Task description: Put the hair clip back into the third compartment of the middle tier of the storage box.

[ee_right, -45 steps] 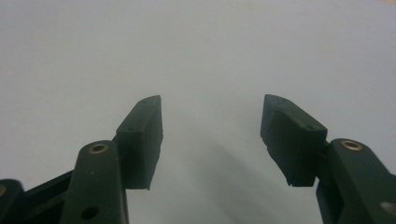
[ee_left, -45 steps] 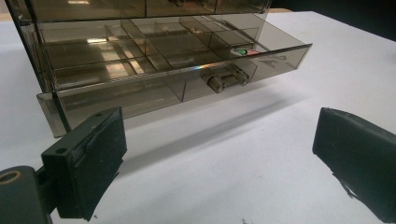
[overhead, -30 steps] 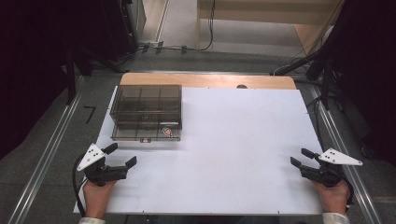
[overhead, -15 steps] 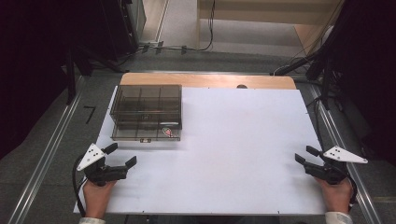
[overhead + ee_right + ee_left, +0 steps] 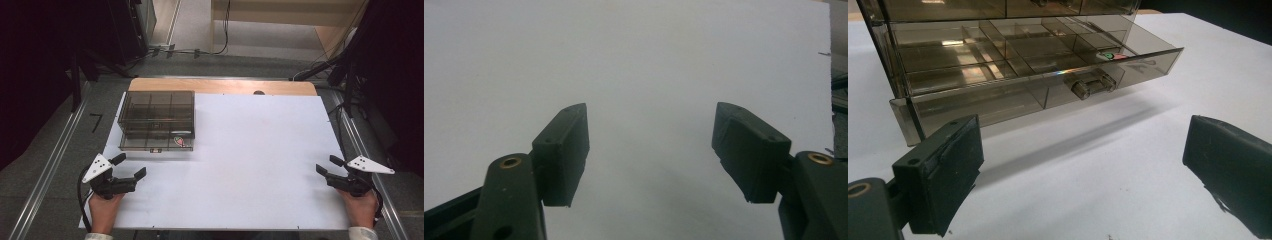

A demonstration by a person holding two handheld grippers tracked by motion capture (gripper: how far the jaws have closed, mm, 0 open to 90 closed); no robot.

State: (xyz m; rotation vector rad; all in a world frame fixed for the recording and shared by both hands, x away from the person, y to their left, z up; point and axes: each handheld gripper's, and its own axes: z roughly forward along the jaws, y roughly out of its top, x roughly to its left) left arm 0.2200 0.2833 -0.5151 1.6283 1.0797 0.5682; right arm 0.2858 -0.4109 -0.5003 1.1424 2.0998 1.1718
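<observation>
The right gripper (image 5: 326, 166) has drifted toward the worktop's (image 5: 250, 165) right edge, empty and wide open like the left gripper (image 5: 131, 166) facing the open-drawered organizer box (image 5: 156, 120), still untouched.

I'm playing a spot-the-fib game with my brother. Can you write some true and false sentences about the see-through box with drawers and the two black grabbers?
1. The smoky brown see-through plastic drawer box sits on the white table sheet on the left side. True.
2. The left gripper is squeezing the box's drawer handle. False: its jaws are wide open and apart from the box, holding nothing.
3. One drawer of the box is pulled partly out. True.
4. The right gripper is shut tight. False: its jaws stand open over bare white sheet.
5. A small red and green thing lies in the pulled-out drawer. True.
6. The box is nearer the right gripper. False: it is nearer the left gripper.
</observation>
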